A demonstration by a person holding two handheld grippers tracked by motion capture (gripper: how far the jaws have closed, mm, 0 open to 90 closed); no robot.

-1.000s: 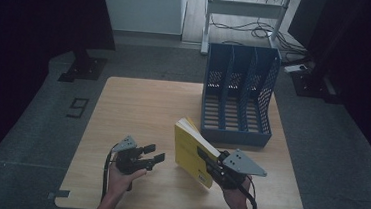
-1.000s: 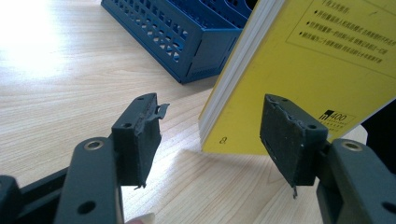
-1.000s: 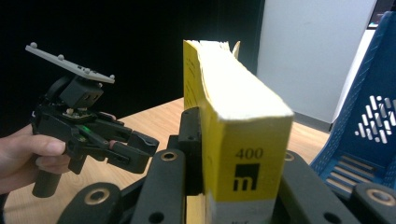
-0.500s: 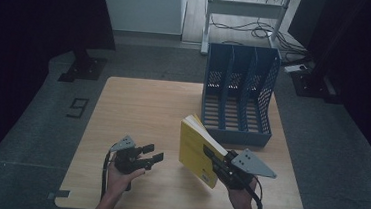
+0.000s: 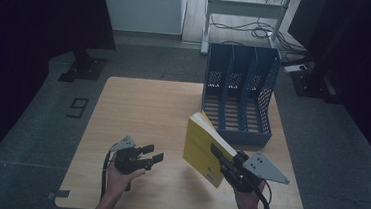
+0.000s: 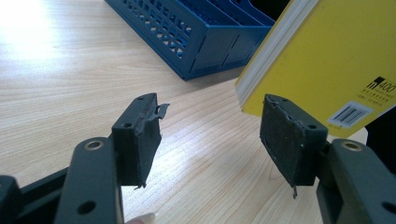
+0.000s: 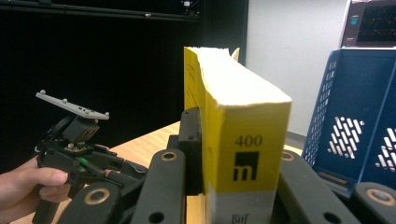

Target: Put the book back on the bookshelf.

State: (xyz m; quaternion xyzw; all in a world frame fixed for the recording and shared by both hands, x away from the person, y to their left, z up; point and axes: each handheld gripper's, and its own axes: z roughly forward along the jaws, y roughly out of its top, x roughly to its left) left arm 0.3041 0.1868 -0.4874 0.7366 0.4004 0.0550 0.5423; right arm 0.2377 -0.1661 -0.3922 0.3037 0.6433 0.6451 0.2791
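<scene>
Yellow book (image 5: 204, 148) stands clamped in the right tongs (image 5: 218, 154), well apart from the gaping, empty left tongs (image 5: 151, 152).

Dim room, dark at both sides in the high view; the table (image 5: 153, 112) catches soft overhead light. Glare whitens the wood at top left in the left gripper view. Near jaws blur slightly; the right gripper view's background sits black.
</scene>
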